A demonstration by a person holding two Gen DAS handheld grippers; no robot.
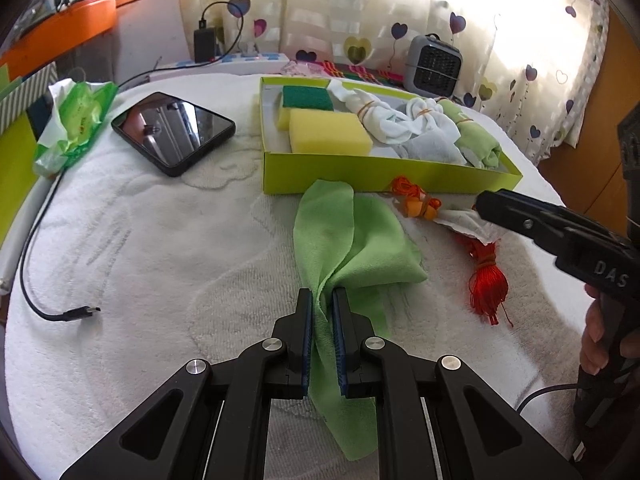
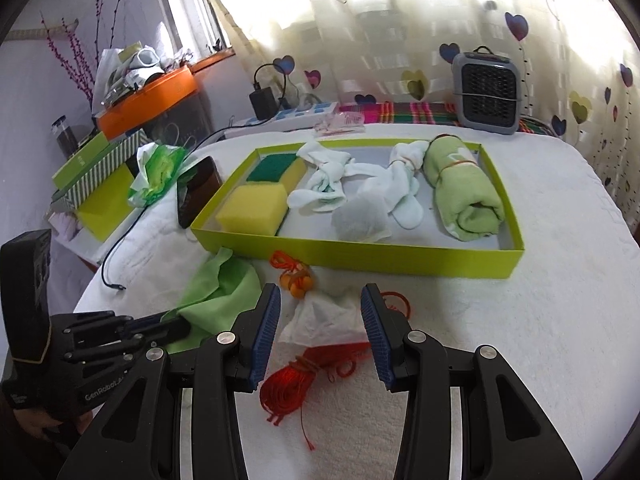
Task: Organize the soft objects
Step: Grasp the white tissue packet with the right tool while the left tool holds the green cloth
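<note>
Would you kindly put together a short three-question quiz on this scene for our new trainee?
1. True or false: the left gripper is shut on the loose green cloth.
2. What lies between the right gripper's open jaws: A) a yellow sponge, B) a crumpled white tissue, C) a phone?
3. Fill in: the rolled green towel lies inside the lime-green ____.

Key
1. True: the cloth is pinched between the pads.
2. B: the white tissue sits between the jaws, untouched by the pads, partly over the red cord bundle.
3. Box, which also holds two sponges and tied white socks.
</note>
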